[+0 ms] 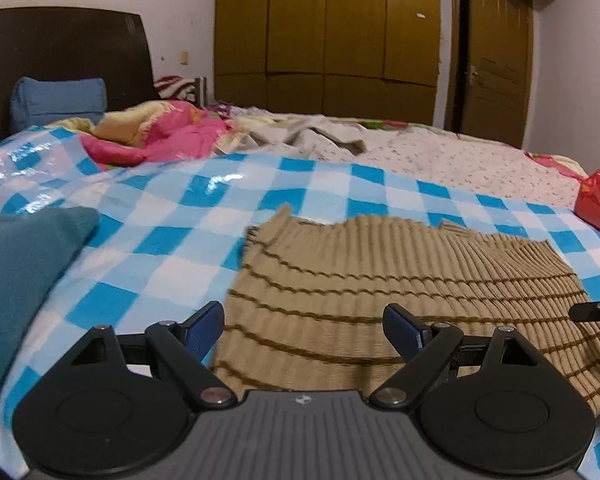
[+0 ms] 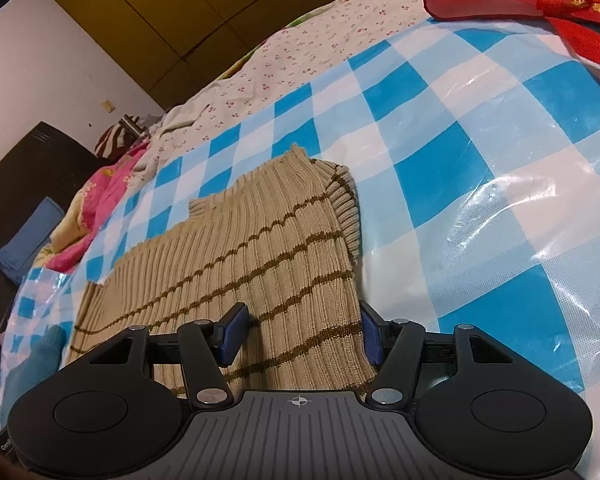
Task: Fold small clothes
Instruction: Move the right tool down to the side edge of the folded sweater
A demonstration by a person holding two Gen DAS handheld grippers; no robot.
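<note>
Checked plastic sheet (image 2: pixel 480 128) covers the bed; on it the sweater (image 2: pixel 260 248) lies flat, long axis running 8 to 2 o'clock. Right gripper (image 2: pixel 300 334), spread, straddles its near hem, seemingly touching; left gripper (image 1: pixel 300 330), spread and empty, hovers over it.

Left gripper (image 1: pixel 303 330) pointed downward at a slant, jaws spread wide, nothing between the pads. Right gripper (image 2: pixel 302 334) also angled downward, jaws apart, blue pads (image 2: pixel 233 334) not pressing on anything. Right fingertip just visible in left view.
</note>
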